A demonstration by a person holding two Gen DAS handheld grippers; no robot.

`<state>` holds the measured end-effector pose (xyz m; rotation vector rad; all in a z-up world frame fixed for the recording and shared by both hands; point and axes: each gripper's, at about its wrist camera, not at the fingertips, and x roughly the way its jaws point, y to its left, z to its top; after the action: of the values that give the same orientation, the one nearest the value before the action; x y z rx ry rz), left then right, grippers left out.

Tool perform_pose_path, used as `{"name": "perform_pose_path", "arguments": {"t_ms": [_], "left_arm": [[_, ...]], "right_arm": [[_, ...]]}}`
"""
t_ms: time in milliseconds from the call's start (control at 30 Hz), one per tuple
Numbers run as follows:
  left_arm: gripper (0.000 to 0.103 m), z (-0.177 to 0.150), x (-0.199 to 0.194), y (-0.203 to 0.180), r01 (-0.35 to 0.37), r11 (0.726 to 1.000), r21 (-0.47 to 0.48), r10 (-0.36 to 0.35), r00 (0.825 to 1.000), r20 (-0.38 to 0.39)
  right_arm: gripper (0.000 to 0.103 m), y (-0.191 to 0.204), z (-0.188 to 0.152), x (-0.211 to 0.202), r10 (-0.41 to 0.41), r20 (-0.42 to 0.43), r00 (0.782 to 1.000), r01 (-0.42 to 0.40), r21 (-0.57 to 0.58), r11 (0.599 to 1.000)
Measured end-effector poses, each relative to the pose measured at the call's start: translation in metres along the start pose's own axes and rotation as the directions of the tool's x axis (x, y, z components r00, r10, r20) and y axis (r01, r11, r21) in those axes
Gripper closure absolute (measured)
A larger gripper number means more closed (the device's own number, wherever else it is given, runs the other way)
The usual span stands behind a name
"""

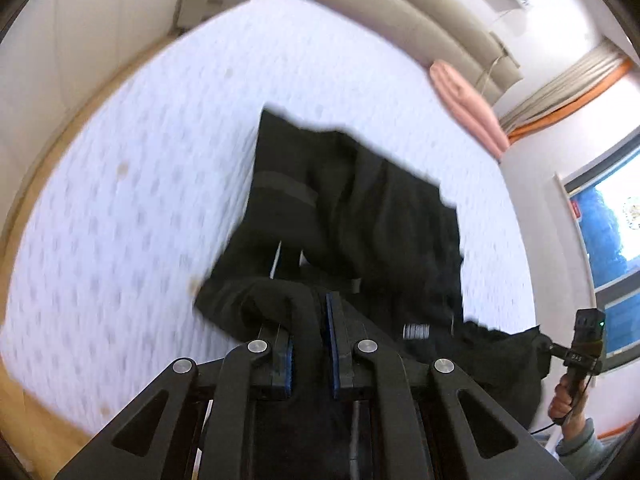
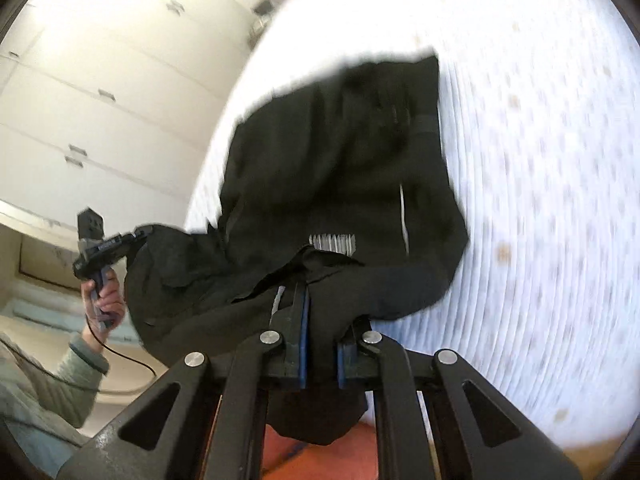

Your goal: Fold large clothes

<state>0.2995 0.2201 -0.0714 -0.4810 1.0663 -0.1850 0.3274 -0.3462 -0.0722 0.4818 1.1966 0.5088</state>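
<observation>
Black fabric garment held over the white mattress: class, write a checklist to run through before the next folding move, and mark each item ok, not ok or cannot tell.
1. Left gripper jaws shut on the black fabric garment: ok.
2. Right gripper jaws shut on the garment: ok.
3. Far end of the garment rests on the white patterned mattress: cannot tell, both views are blurred.
4. Garment hangs smooth between the two grippers: not ok, it bunches and sags.
5. Pink folded cloth at the mattress edge lies apart from the garment: ok.
</observation>
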Motion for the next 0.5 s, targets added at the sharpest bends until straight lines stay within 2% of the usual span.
{"name": "perform_pose_path", "arguments": {"t_ms": [100, 167, 233, 300, 367, 400, 433, 500], "left_arm": [[0.089, 0.042, 0.022, -0.003, 0.017, 1.000, 0.001, -0.017, 0.999, 0.040], [0.089, 0.069, 0.041, 0.000, 0.027, 1.000, -0.010, -0.027, 0.998, 0.048], [0.085, 0.094, 0.064, 0.006, 0.033, 0.999, -0.021, -0.032, 0.999, 0.044], [0.083, 0.111, 0.095, 0.009, -0.005, 0.999, -0.032, 0.005, 1.000, 0.013], [0.079, 0.125, 0.137, 0.021, -0.035, 0.996, -0.084, 0.030, 0.998, -0.060], [0.076, 0.129, 0.155, 0.026, -0.037, 0.994, -0.101, 0.028, 0.996, -0.086], [0.073, 0.131, 0.174, 0.032, -0.040, 0.993, -0.114, 0.028, 0.993, -0.111], [0.070, 0.130, 0.204, 0.041, -0.050, 0.990, -0.131, 0.030, 0.988, -0.154]], "right_arm": [[0.089, -0.009, 0.044, 0.001, -0.003, 0.070, 0.998, -0.001, 0.047, 0.999], [0.089, -0.015, 0.074, 0.014, -0.034, 0.099, 0.994, 0.027, 0.078, 0.997], [0.088, -0.023, 0.098, 0.031, -0.080, 0.112, 0.990, 0.067, 0.118, 0.991], [0.084, -0.031, 0.119, 0.053, -0.123, 0.109, 0.986, 0.101, 0.184, 0.978], [0.073, -0.045, 0.137, 0.076, -0.157, 0.100, 0.983, 0.129, 0.245, 0.961], [0.061, -0.048, 0.142, 0.092, -0.166, 0.095, 0.982, 0.137, 0.261, 0.956], [0.045, -0.053, 0.146, 0.106, -0.190, 0.077, 0.979, 0.164, 0.262, 0.951], [0.035, -0.063, 0.152, 0.139, -0.291, 0.022, 0.957, 0.276, 0.249, 0.928]]}}
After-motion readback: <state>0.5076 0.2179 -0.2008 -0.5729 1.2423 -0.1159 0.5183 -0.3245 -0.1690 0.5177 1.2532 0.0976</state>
